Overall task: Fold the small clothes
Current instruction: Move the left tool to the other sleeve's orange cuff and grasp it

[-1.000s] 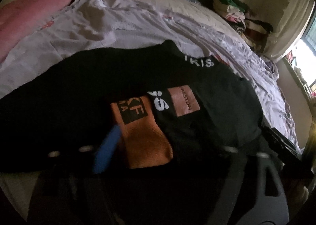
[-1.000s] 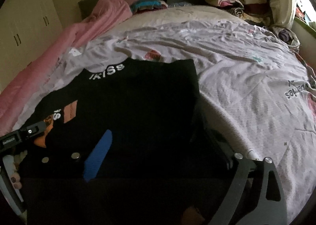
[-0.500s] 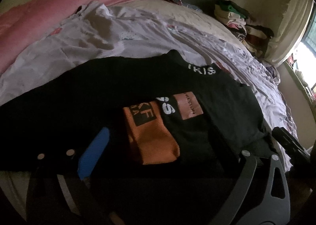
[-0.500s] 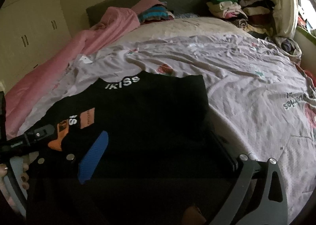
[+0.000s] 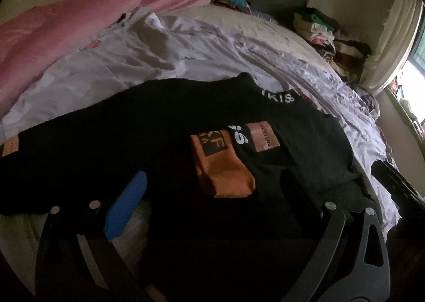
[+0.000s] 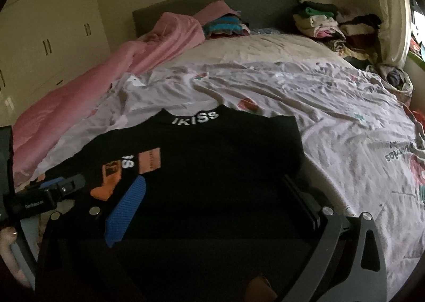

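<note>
A black top [image 5: 138,129] [image 6: 217,158] with white collar lettering lies on the bed, one sleeve with an orange cuff [image 5: 223,169] [image 6: 106,182] folded across its front. My left gripper [image 5: 209,190] is open, hovering over the top's near hem by the orange cuff. It also shows in the right wrist view [image 6: 58,188] at the left. My right gripper [image 6: 215,190] is open over the near right part of the top. Neither holds cloth.
The bed carries a wrinkled pale printed sheet [image 6: 332,121]. A pink blanket [image 6: 111,68] lies along the left. Folded clothes piles [image 6: 326,23] sit at the headboard's right, another pile [image 6: 225,24] by the headboard. Wardrobe doors [image 6: 45,23] stand at the left.
Both grippers have pulled back and risen from the top, so more of the bed shows. The top lies as before.
</note>
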The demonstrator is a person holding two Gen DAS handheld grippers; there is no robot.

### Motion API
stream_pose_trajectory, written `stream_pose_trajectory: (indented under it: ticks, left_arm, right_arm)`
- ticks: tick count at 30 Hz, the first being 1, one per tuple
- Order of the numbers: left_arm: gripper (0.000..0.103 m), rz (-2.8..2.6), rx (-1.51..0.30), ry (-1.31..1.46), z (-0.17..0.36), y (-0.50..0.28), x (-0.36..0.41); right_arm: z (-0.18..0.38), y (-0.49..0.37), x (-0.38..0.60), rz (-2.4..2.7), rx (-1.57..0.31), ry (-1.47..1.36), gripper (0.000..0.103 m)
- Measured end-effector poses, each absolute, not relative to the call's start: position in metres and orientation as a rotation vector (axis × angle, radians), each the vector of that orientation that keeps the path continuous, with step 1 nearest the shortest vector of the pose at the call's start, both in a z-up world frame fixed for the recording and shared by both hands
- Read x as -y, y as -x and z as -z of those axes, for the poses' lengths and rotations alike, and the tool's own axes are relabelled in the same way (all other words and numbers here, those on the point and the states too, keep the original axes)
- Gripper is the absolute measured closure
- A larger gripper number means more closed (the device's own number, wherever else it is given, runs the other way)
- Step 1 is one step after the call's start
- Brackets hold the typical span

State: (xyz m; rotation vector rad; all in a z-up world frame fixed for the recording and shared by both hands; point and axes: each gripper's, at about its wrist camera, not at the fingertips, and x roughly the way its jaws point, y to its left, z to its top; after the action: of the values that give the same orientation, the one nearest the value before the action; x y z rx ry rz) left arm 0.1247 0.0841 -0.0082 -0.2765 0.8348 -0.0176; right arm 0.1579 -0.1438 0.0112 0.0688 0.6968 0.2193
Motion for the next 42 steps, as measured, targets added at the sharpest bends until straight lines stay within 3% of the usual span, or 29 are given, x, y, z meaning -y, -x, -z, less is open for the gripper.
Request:
stream_pose_trajectory:
  ticks: [25, 42]
  left_arm:
    - [0.009, -0.134, -0.772, 0.365, -0.024, -0.065, -0.155]
    - [0.009, -0.310, -0.781, 0.466, -0.009, -0.025, -0.236]
  right_arm:
    - [-0.054, -0.135, 0.048, -0.401, -0.632, 0.012, 0.004]
    - [-0.053, -0.128, -0.024, -0.513, -0.647, 0.086, 0.004]
